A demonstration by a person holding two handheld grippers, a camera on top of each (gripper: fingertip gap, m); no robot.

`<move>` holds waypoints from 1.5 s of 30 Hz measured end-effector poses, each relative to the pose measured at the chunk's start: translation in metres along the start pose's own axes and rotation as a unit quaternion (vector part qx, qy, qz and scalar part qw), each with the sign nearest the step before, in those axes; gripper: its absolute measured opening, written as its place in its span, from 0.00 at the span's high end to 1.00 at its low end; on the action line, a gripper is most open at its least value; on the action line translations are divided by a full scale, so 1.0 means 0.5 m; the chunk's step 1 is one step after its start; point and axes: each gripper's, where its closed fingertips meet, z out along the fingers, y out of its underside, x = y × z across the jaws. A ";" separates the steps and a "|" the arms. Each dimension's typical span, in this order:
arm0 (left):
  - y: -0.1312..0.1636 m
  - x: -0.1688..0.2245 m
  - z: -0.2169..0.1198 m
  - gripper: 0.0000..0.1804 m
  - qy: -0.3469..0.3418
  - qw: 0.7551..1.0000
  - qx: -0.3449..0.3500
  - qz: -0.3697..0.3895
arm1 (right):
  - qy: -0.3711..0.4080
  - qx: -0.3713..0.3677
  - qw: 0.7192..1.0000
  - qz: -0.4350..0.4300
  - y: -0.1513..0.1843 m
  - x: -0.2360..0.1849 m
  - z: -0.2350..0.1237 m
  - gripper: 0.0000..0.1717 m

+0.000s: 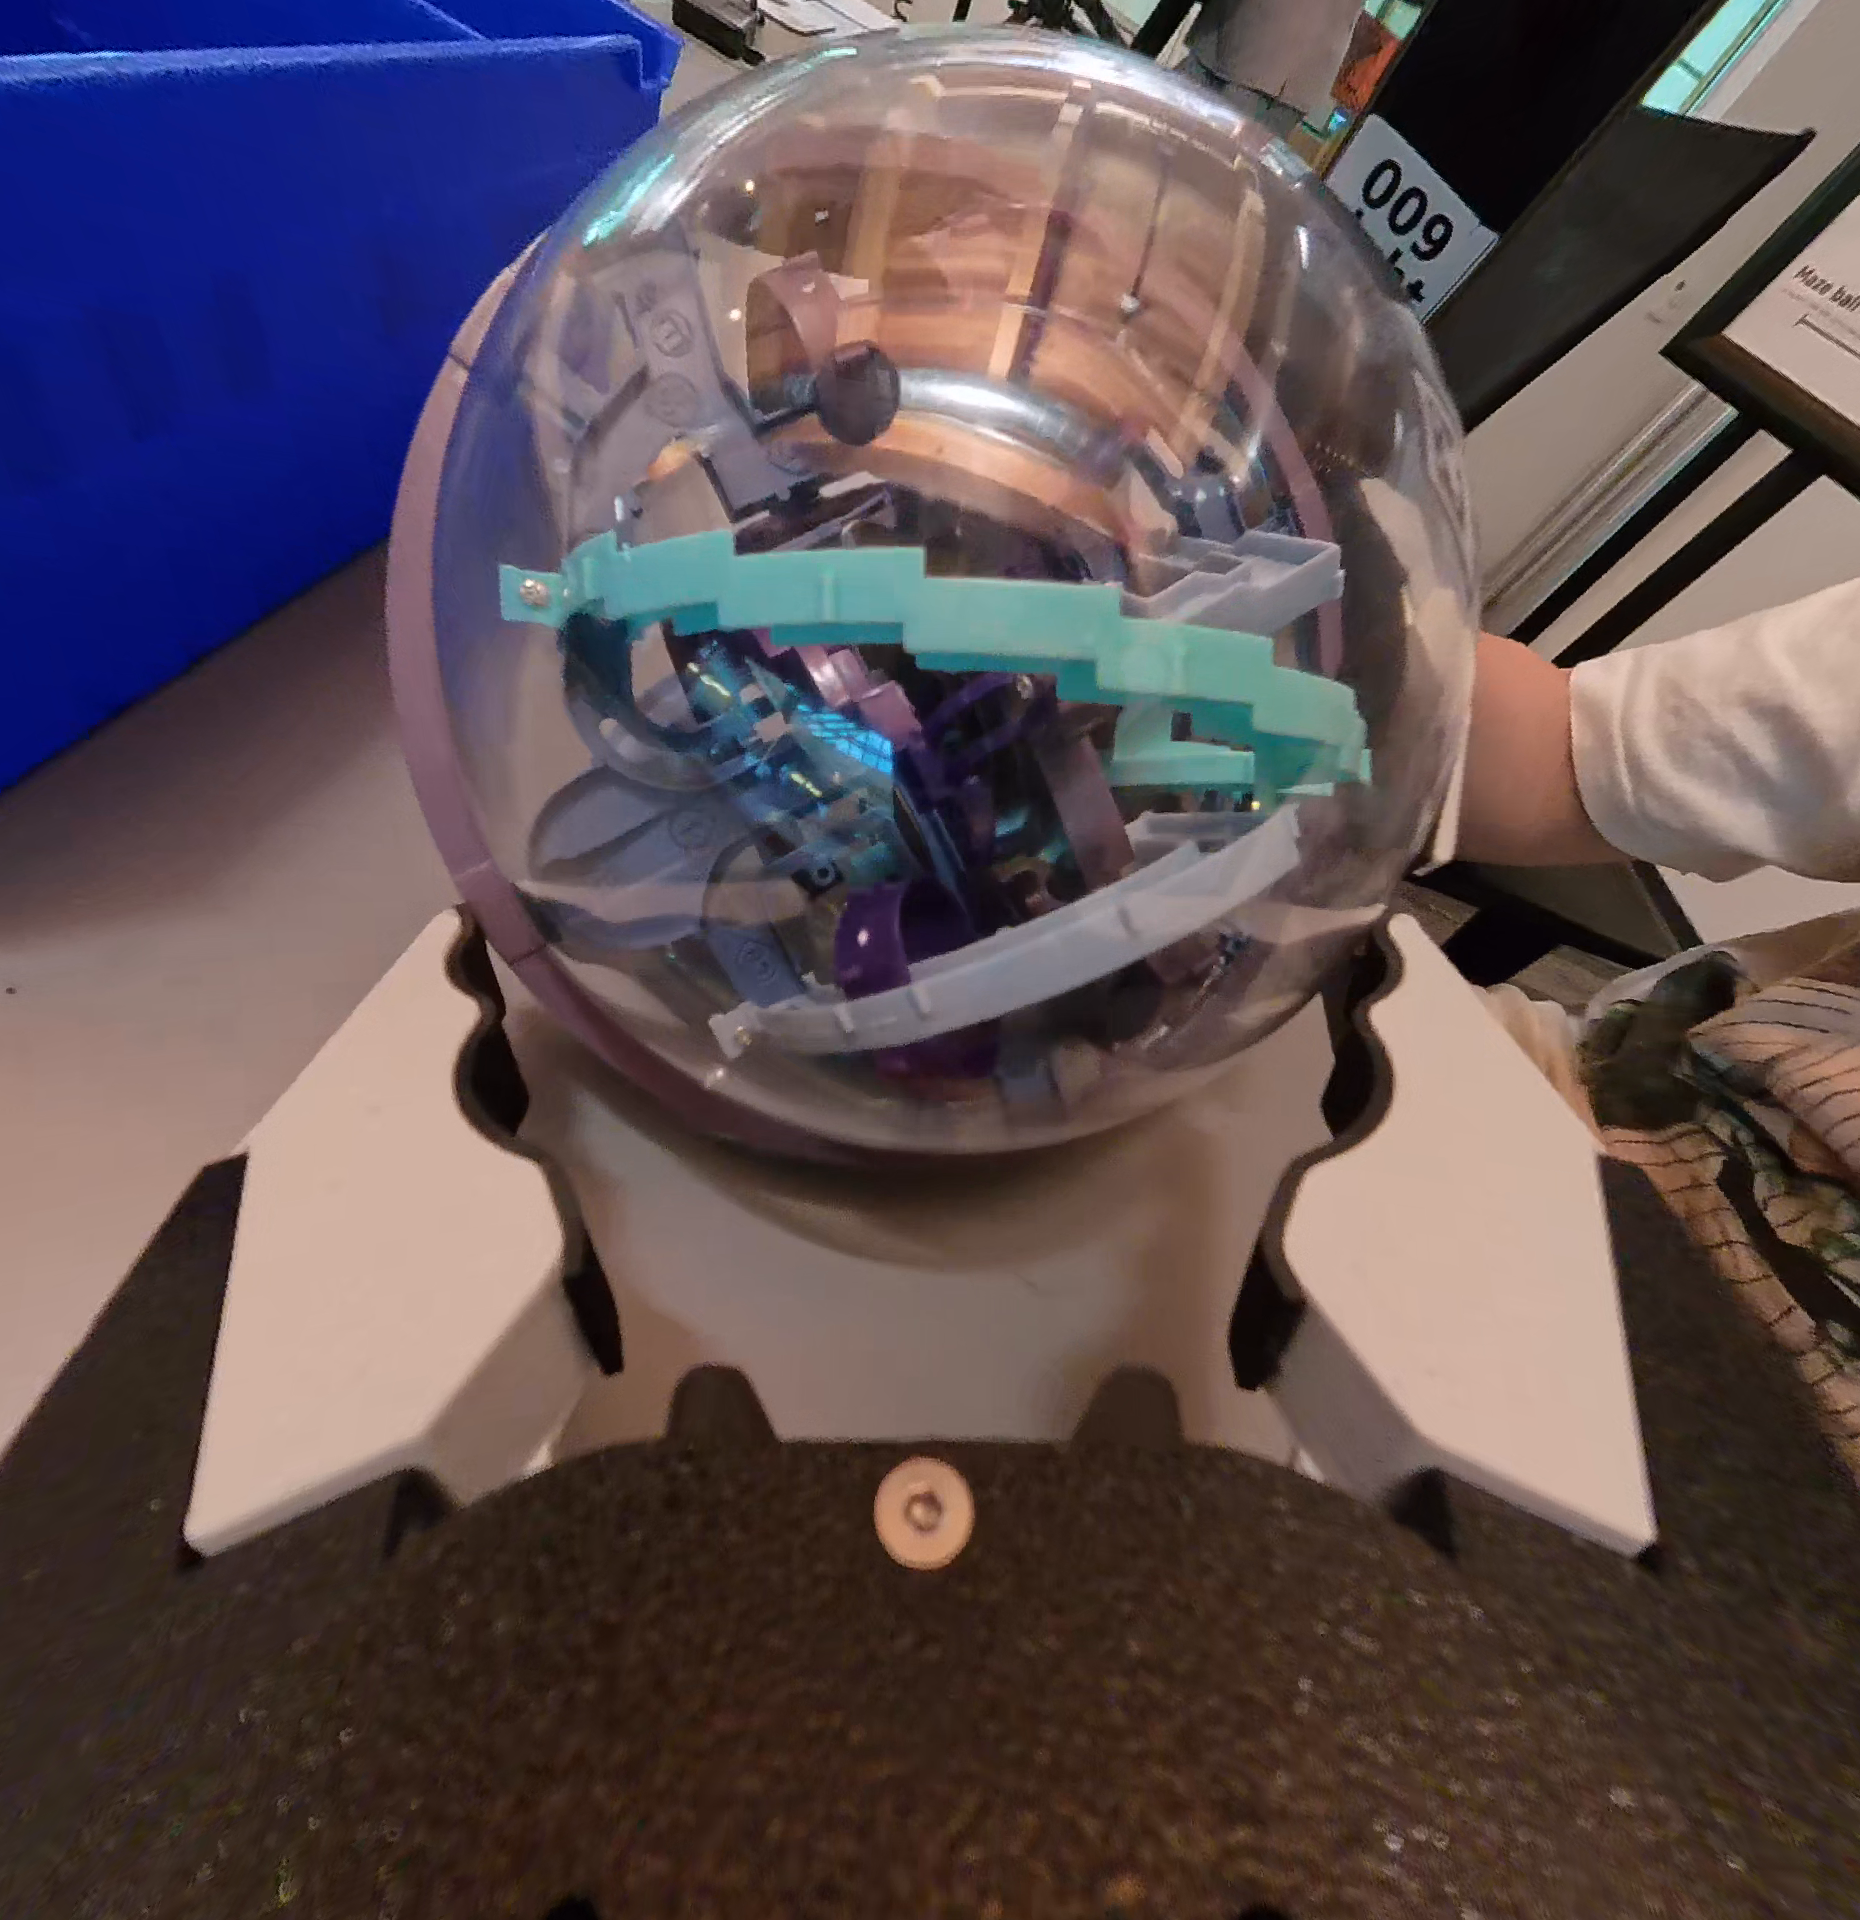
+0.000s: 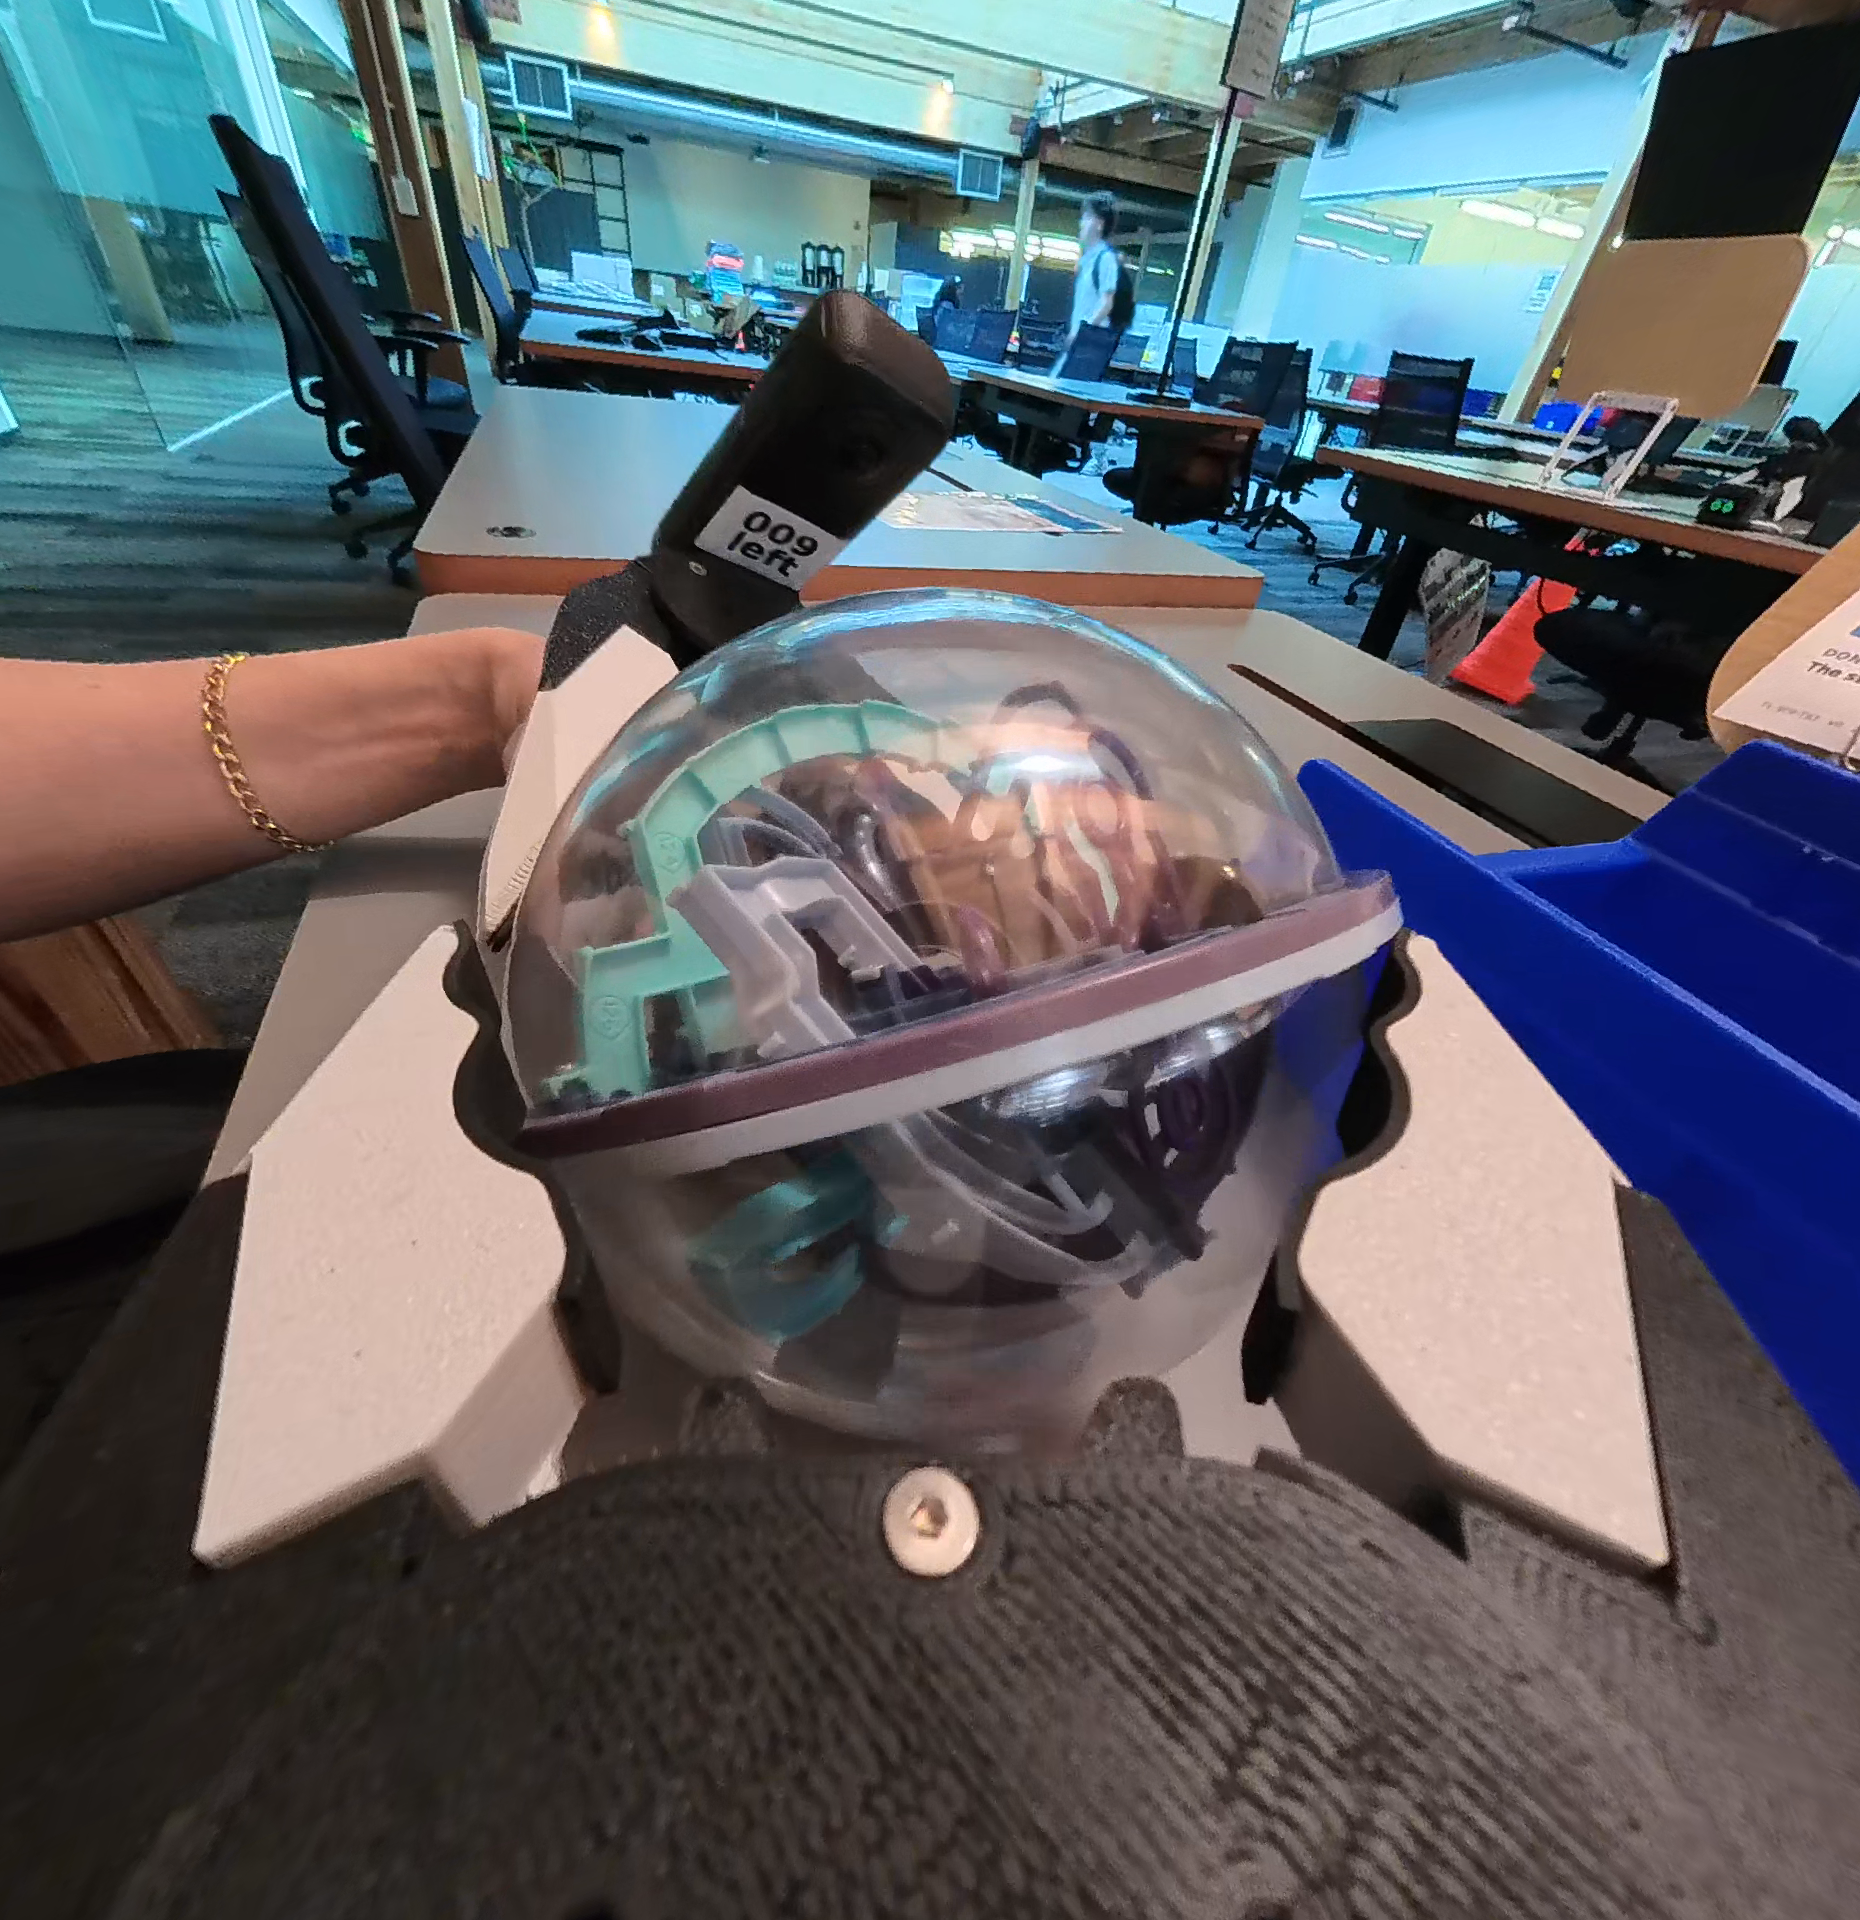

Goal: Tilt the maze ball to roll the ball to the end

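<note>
A clear maze ball (image 1: 926, 623) filled the centre of the left wrist view, cradled between the spread white fingers (image 1: 386, 1195) of the left tool (image 1: 926, 987), whose dark scalloped pads sat against the lower sides of the sphere. In the right wrist view the same maze ball (image 2: 936, 1018) sat centre frame, deep between the fingers (image 2: 1466, 1247) of the right tool (image 2: 926, 997), both of that tool's pads likewise close up against the shell. Each tool appeared clenched on the sphere from an opposite side, holding it above a pale table (image 1: 178, 883), with a blue bin (image 1: 230, 312) at the upper left of the left view.

The main risk, judging from the hold, was slippage: the shell was smooth and round, and a quick tilt, or uneven pressure from one tool, could let it twist or drop from between the pads. A sharp tilt could also knock the small ball off its narrow track; that ball could not be picked out among the teal and grey ramps.

A sphere has no long axis, but its purple seam band (image 2: 957, 1049) marked its orientation. In the right view that band ran almost level, rising slightly toward the right of the frame; in the left view it curved steeply down the left edge of the shell.
</note>
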 end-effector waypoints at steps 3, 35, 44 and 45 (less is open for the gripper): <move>0.001 0.002 0.000 0.15 -0.005 1.000 -0.002 0.009 | -0.003 -0.002 1.000 -0.012 0.001 -0.003 -0.002 0.08; -0.005 -0.004 -0.007 0.21 0.016 0.999 0.013 -0.035 | -0.053 0.054 0.996 0.053 -0.027 0.002 -0.037 0.09; -0.006 -0.006 -0.008 0.22 0.014 0.999 0.016 -0.041 | -0.040 0.062 0.996 0.048 -0.032 0.012 -0.041 0.12; -0.007 -0.006 -0.008 0.22 0.013 0.999 0.017 -0.039 | -0.033 0.058 0.997 0.043 -0.029 0.015 -0.040 0.14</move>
